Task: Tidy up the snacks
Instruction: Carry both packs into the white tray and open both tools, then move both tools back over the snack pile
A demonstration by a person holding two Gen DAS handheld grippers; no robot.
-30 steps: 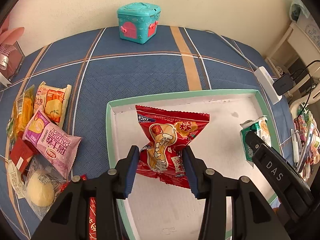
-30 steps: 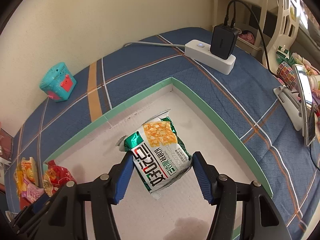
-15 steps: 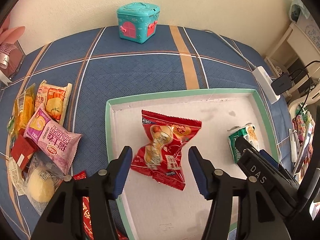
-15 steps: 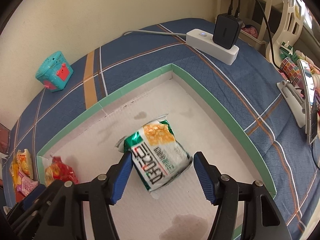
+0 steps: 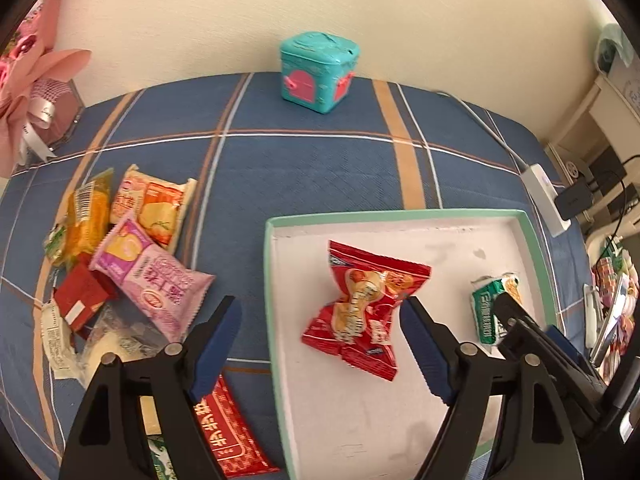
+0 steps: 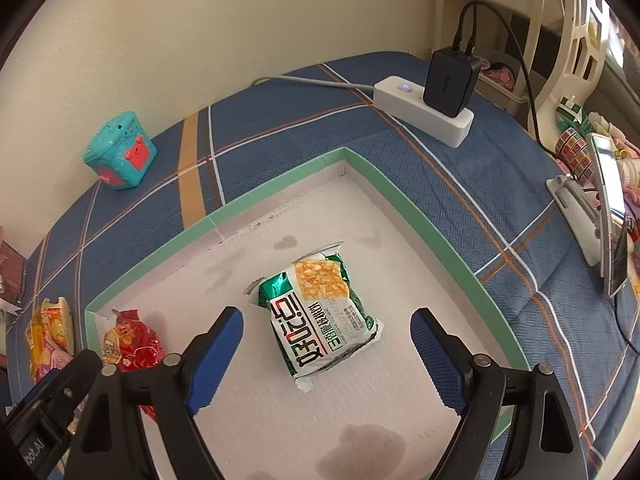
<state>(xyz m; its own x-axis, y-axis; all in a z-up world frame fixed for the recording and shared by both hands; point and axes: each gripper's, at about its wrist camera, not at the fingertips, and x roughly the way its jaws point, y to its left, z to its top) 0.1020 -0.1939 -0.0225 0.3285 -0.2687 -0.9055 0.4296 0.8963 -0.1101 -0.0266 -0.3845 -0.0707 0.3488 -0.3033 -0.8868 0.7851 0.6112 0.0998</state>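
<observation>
With both grippers, left [image 5: 320,334] and right [image 6: 326,344], opening empty, we lift clear of the red packet [image 5: 366,308] and green packet [image 6: 320,312] lying in the tray [image 6: 404,204].

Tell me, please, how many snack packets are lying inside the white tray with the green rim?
2: a red crinkled packet towards the tray's left side and a green-and-white packet towards its right.

Right gripper [image 6: 326,354] above green-rimmed tray [image 6: 416,224], jaws opening, green snack packet [image 6: 320,312] lay flat between them untouched, red snack packet [image 6: 130,344] rested at tray's left corner.
</observation>
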